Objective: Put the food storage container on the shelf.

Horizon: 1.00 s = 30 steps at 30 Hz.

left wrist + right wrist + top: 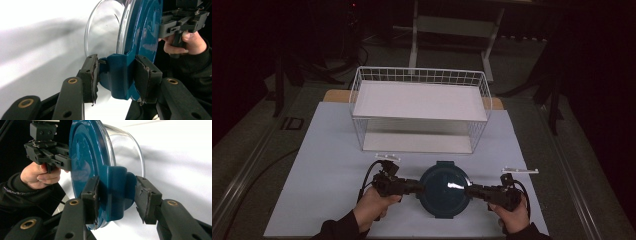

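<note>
Bowl point(445, 190) sits near the front edge of the table point(327, 165), just ahead of the rack point(419, 107), between both grippers. Judging from the grip, the step in hand is a two-handed hold on the side latches, either to lift it or pop the clips; can't tell which. If it's a lift toward the rack, both hands need to rise level and together, since the clips are the only purchase

Largest to smallest:
- table: flat, matte white top
- rack: white wire, two tiers, solid white shelf boards, open front
- bowl: round, clear glass body, smooth and glossy, thick rim
- lid point(85, 167): teal plastic, round, shiny with concentric ridges, flap latches at the sides
- left gripper point(116, 75): jaws closed on a teal latch point(120, 75), worn rubber pads squeezing it from both sides
- right gripper point(116, 195): jaws around the opposite latch point(116, 192); near pad touches, far pad looks just shy, so grip seems only partly closed
</note>
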Tool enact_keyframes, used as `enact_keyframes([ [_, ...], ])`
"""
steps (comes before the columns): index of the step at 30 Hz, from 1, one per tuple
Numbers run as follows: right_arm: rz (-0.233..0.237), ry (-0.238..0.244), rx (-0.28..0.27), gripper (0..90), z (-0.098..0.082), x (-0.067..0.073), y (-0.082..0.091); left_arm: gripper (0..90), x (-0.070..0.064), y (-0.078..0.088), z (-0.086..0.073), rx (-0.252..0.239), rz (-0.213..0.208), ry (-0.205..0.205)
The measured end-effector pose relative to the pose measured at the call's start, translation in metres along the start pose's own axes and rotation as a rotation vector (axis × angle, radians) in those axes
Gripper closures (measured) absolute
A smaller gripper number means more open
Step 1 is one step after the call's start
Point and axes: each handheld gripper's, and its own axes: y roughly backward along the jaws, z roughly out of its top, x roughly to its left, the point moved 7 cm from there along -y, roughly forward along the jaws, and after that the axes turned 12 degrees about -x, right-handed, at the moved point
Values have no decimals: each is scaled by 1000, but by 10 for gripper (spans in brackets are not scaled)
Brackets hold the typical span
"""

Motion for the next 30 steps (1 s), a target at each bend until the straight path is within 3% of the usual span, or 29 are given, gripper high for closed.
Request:
enact_keyframes([
  [5,15,41,-8,568,13,10,-10,562,1,15,16,-69,22,-22],
  [13,40,85,-16,568,34,19,-30,561,10,32,35,-112,58,-51],
  [18,58,105,-31,568,47,19,-46,560,18,39,48,-142,78,-74],
  [24,61,143,-38,567,62,16,-63,559,32,44,58,-175,98,-71],
  [30,68,170,-42,567,70,6,-81,558,48,44,64,-183,139,-108],
])
